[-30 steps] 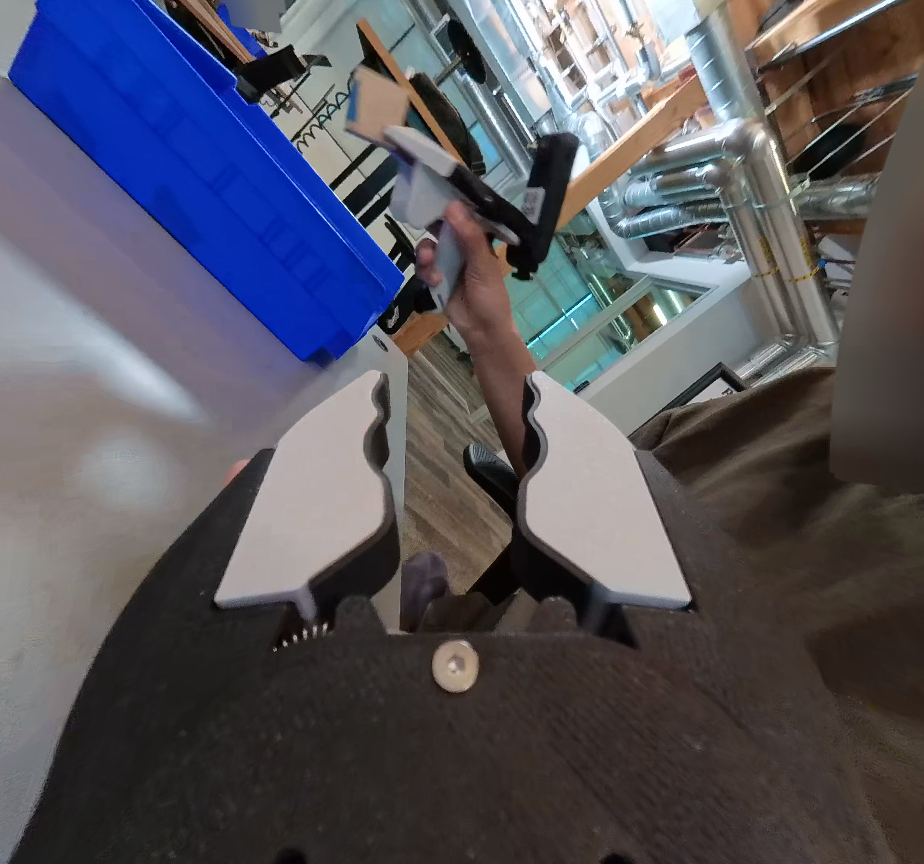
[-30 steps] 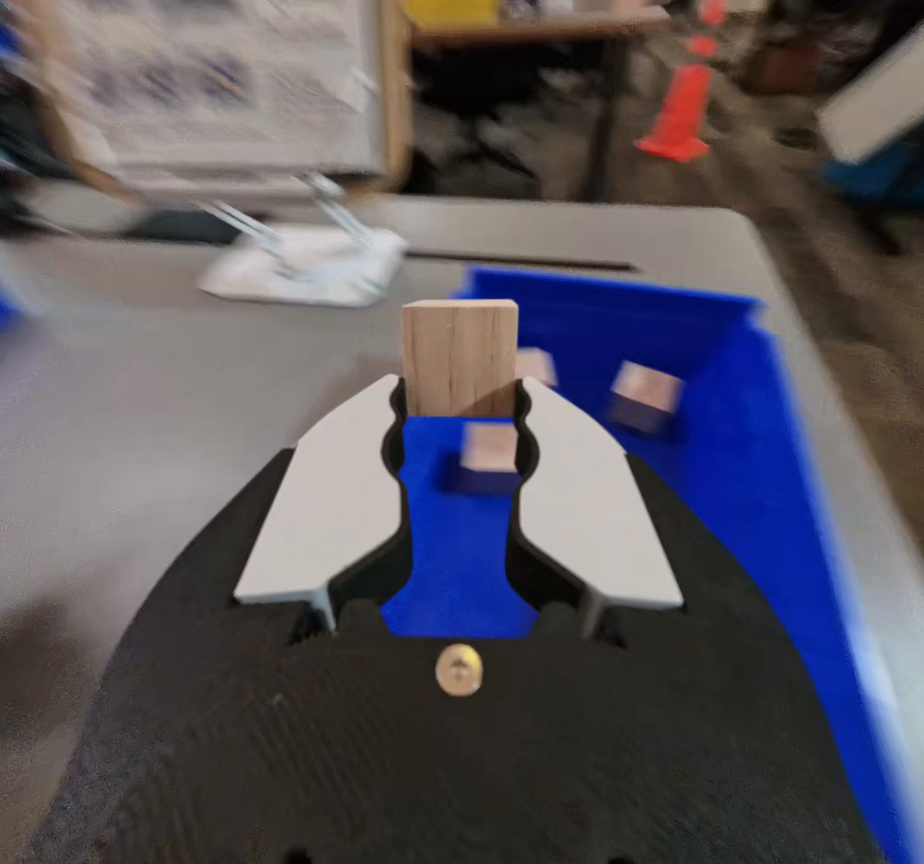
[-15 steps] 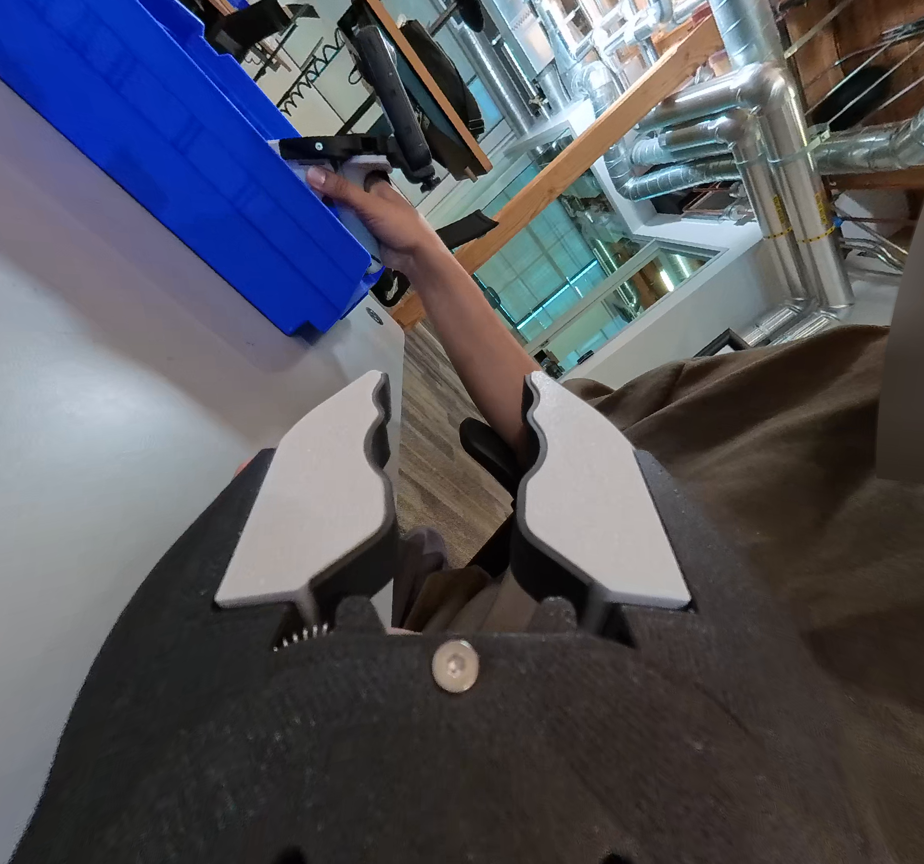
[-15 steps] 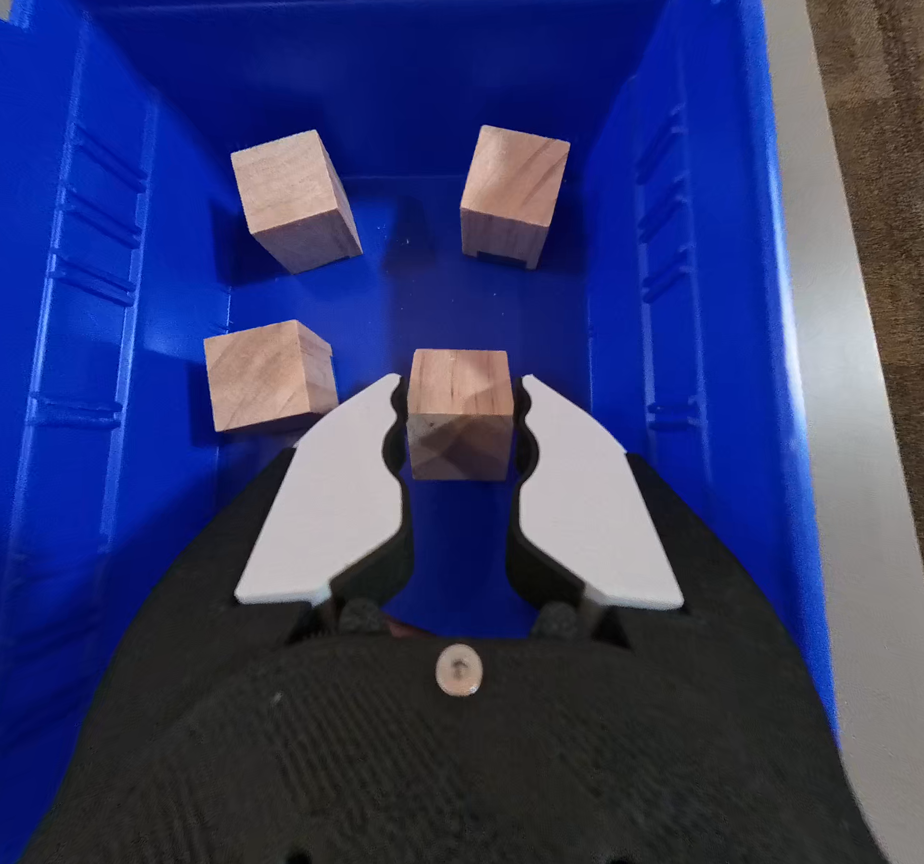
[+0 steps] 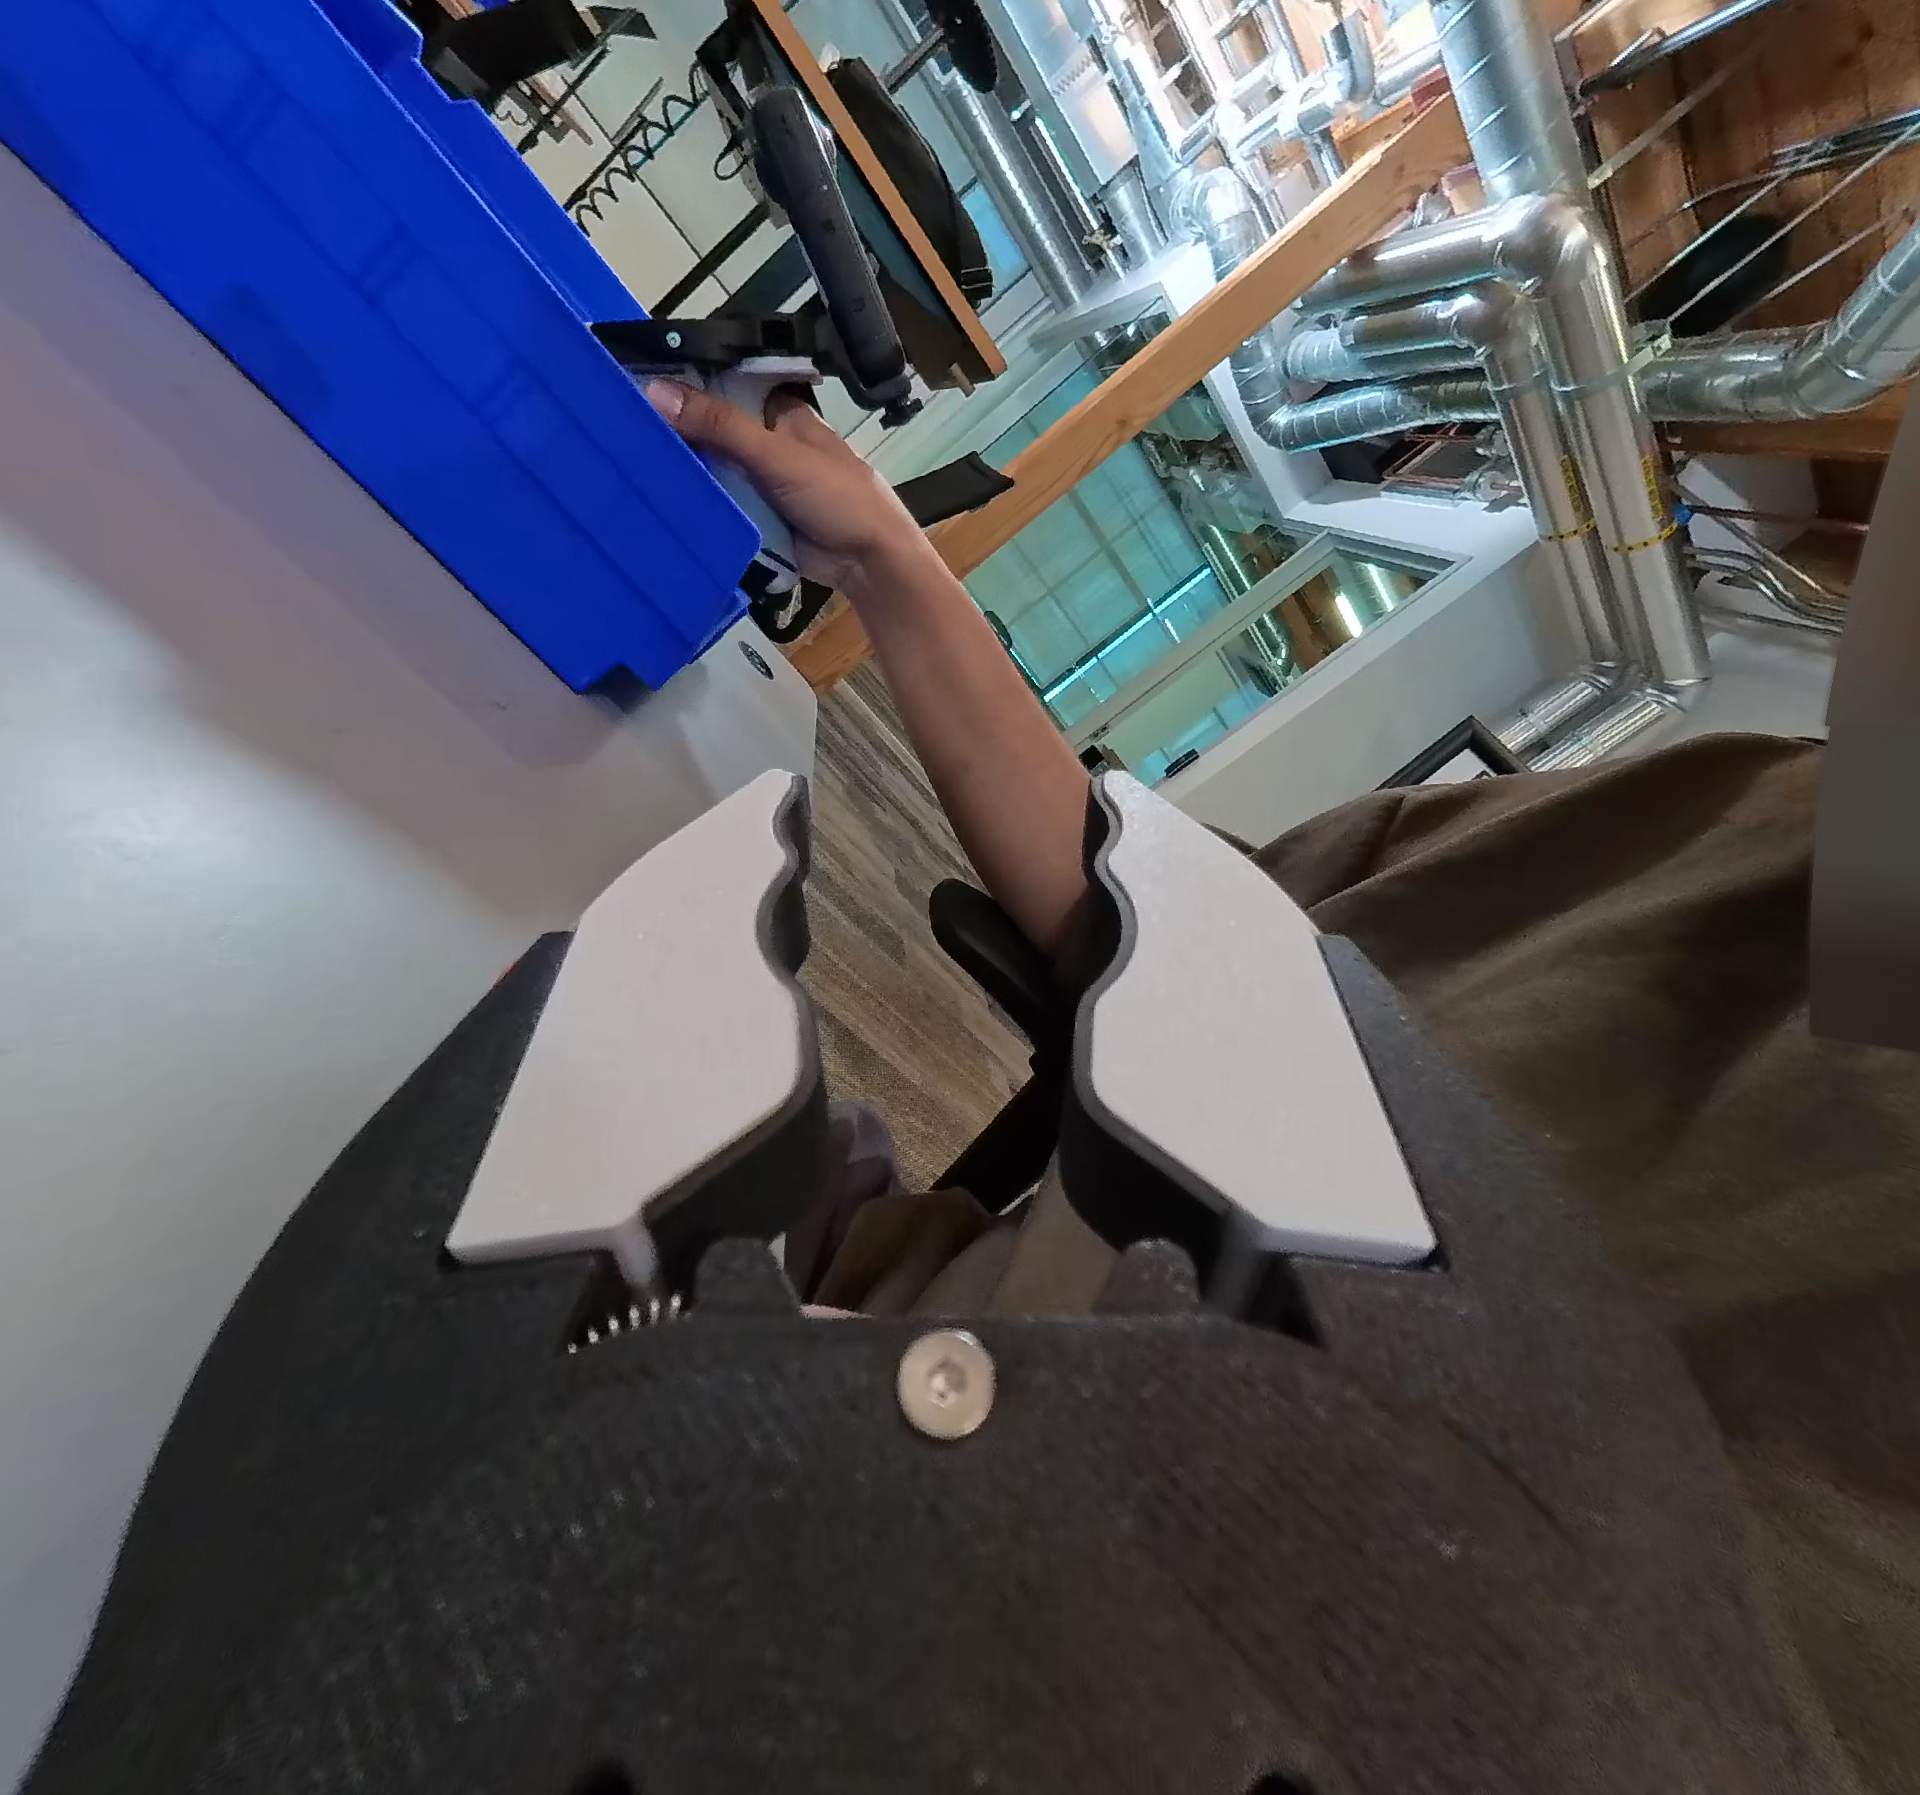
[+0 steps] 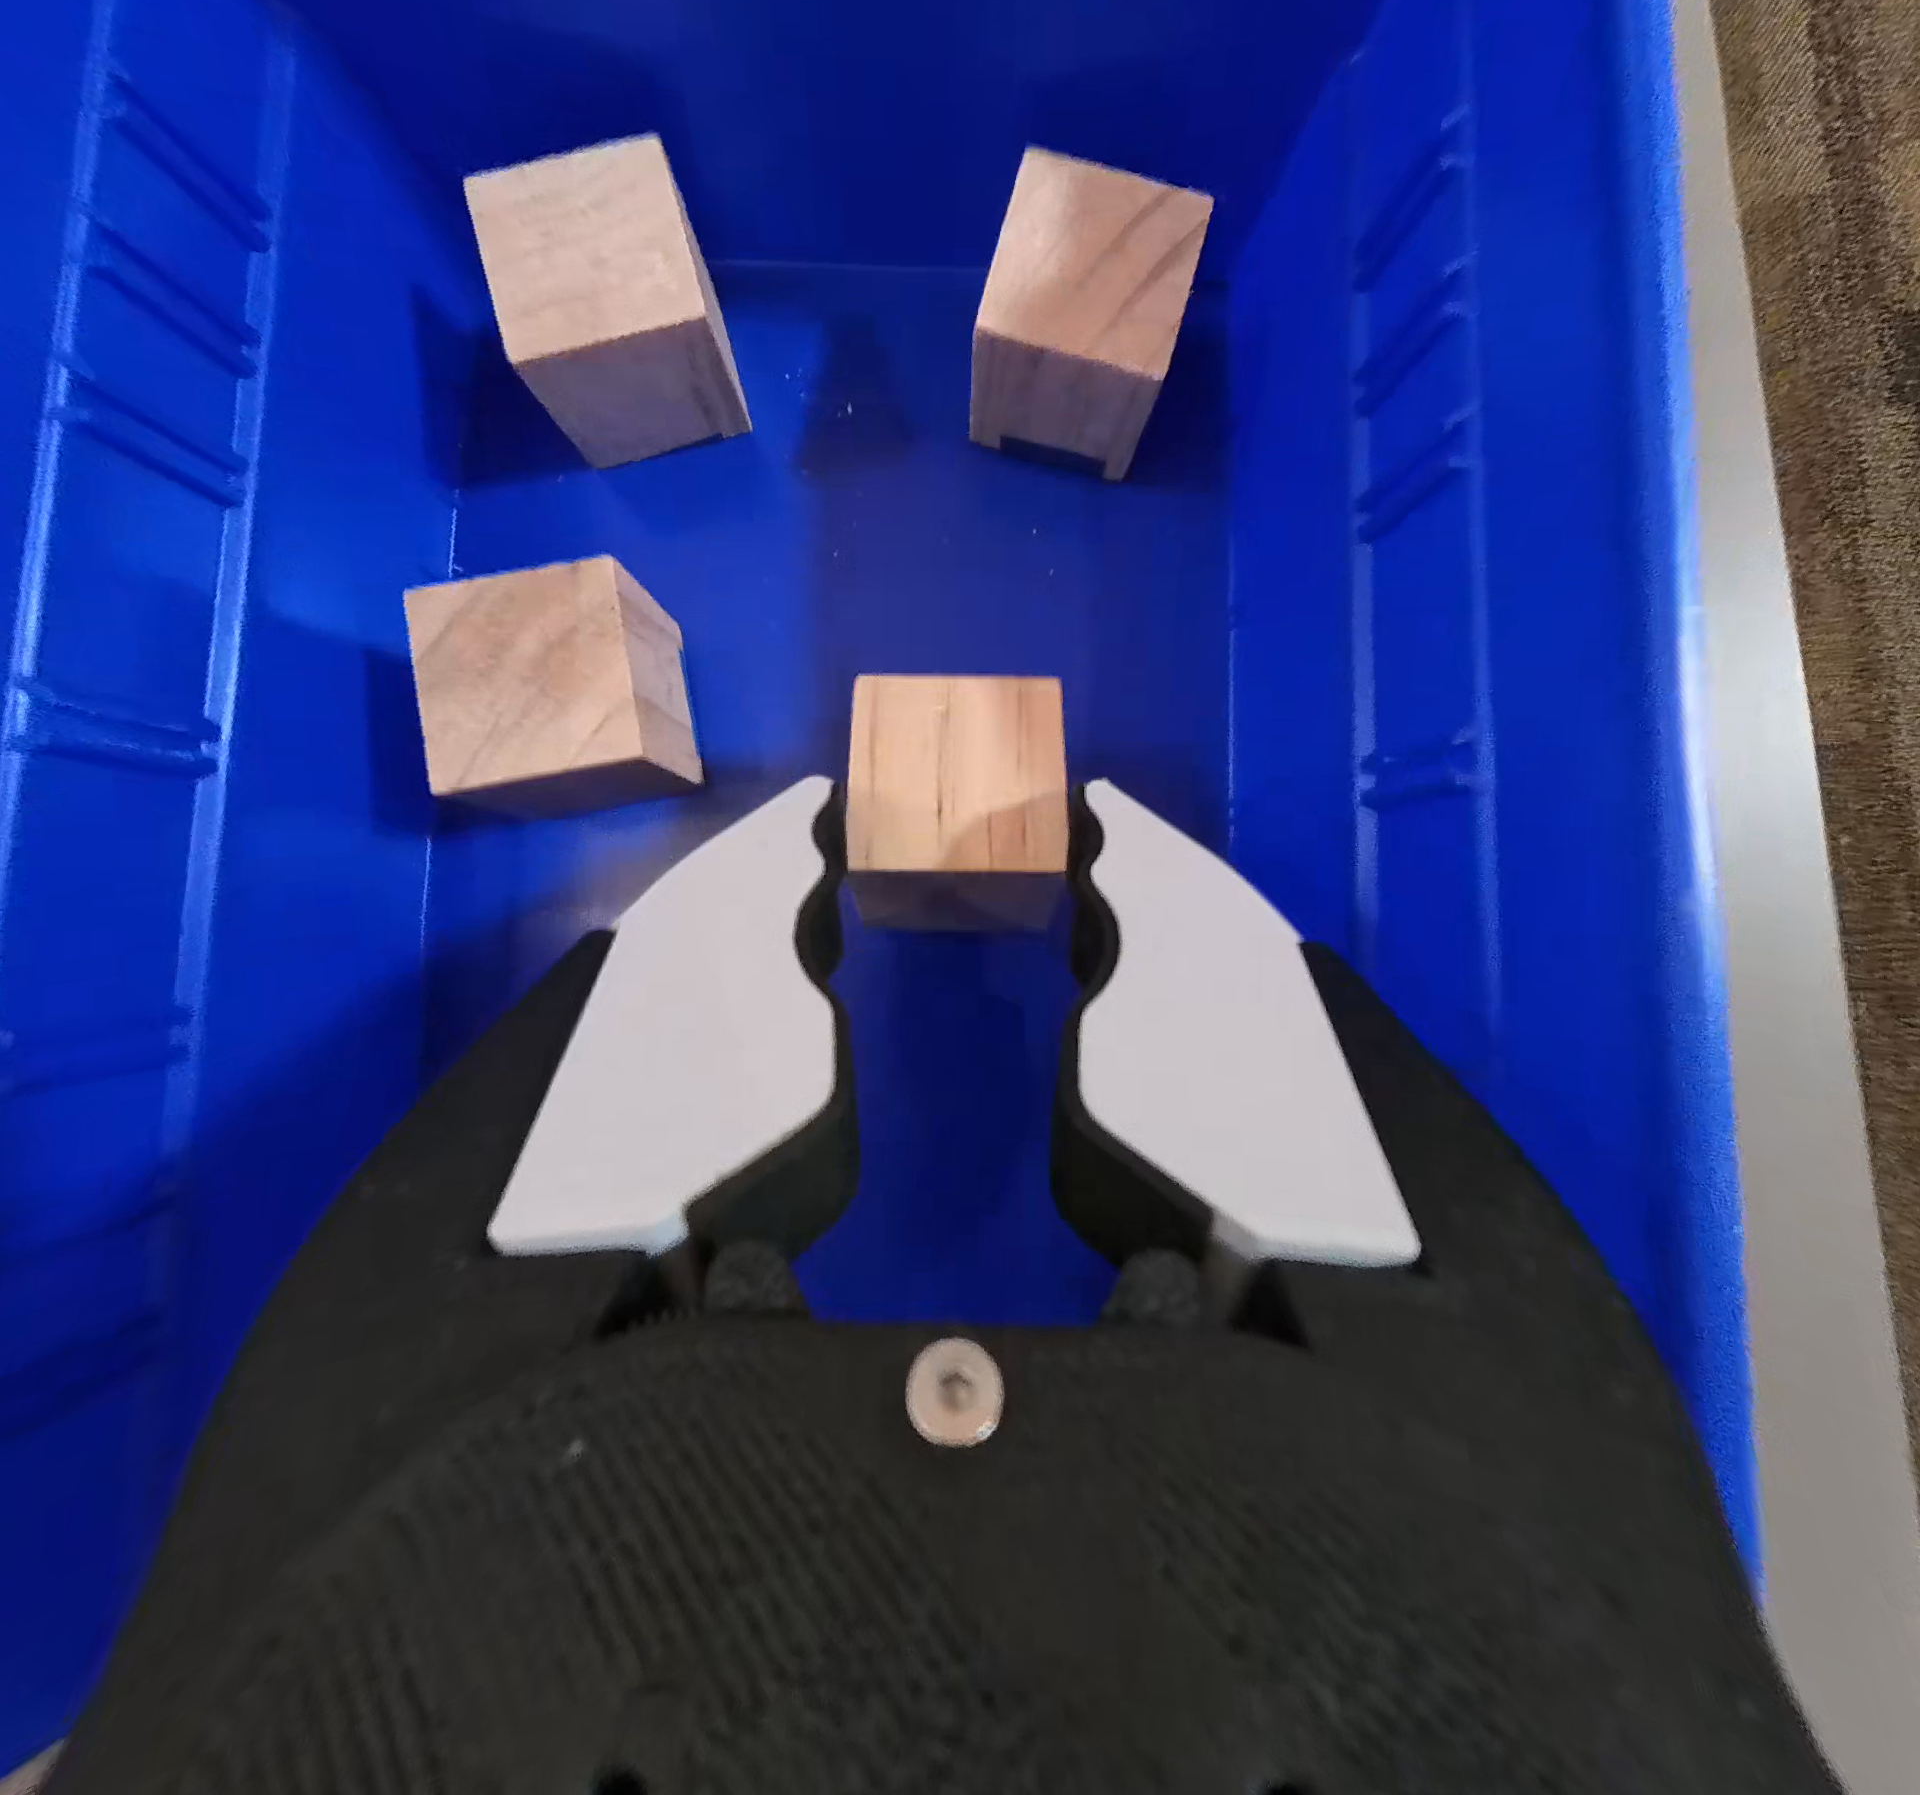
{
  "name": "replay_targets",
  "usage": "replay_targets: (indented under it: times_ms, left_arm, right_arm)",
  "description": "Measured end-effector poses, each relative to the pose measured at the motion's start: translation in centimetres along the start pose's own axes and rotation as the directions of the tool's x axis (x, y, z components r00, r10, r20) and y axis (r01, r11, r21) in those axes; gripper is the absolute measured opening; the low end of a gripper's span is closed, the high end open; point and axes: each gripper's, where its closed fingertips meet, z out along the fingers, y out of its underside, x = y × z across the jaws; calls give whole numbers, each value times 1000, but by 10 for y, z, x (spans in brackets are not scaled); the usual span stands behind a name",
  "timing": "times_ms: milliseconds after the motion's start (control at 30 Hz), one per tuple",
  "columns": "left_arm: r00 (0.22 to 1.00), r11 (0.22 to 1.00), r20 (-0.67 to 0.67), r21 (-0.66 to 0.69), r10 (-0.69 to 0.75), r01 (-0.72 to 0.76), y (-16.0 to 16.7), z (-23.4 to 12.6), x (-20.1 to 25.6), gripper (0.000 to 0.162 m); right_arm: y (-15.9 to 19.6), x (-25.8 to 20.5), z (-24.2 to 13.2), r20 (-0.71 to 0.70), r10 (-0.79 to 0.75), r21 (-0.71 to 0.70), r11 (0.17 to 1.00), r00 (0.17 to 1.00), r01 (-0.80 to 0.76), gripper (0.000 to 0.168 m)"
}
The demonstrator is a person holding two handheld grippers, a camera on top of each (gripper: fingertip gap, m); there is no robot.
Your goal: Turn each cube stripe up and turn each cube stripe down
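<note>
In the right wrist view, my right gripper (image 6: 958, 789) is shut on a plain wooden cube (image 6: 956, 769), held at the fingertips low inside the blue bin (image 6: 1455, 498). I cannot tell whether the cube touches the floor. Three more wooden cubes stand on the bin floor: far left (image 6: 597, 291), far right (image 6: 1086, 291) with a notch along its bottom edge, and near left (image 6: 535, 675). No stripe shows on any top face. In the left wrist view, my left gripper (image 5: 945, 789) is open and empty. It is turned sideways beyond the table edge.
The left wrist view shows the bin's outer wall (image 5: 312, 218) on the grey table (image 5: 156, 810). A hand (image 5: 800, 488) holds the right gripper's handle (image 5: 748, 363) at the bin rim. The table's right edge (image 6: 1745, 810) runs beside the bin, with carpet floor beyond.
My right gripper carried the cube from above the table down into the bin and has lowered and tipped it further forward. The left gripper has stayed open and barely moved.
</note>
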Motion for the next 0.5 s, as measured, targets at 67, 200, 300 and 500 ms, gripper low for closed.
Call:
replay_targets:
  times_ms: [67,200,300,500]
  left_arm:
    - [1000,1000,2,-3,5,-5,0,0,1,50]
    - [1000,1000,4,-5,5,-5,1,0,0,50]
    - [1000,1000,1,-8,-16,16,2,0,-3,50]
    - [1000,1000,2,4,-28,28,1,1,-5,50]
  right_arm:
    - [11,-1,5,0,-13,-40,999,1000,13,43]
    - [9,0,5,-27,-38,-35,999,999,37,43]
    - [4,1,9,-37,-41,-36,999,998,40,43]
    - [-2,7,14,-32,4,-35,999,999,-5,43]
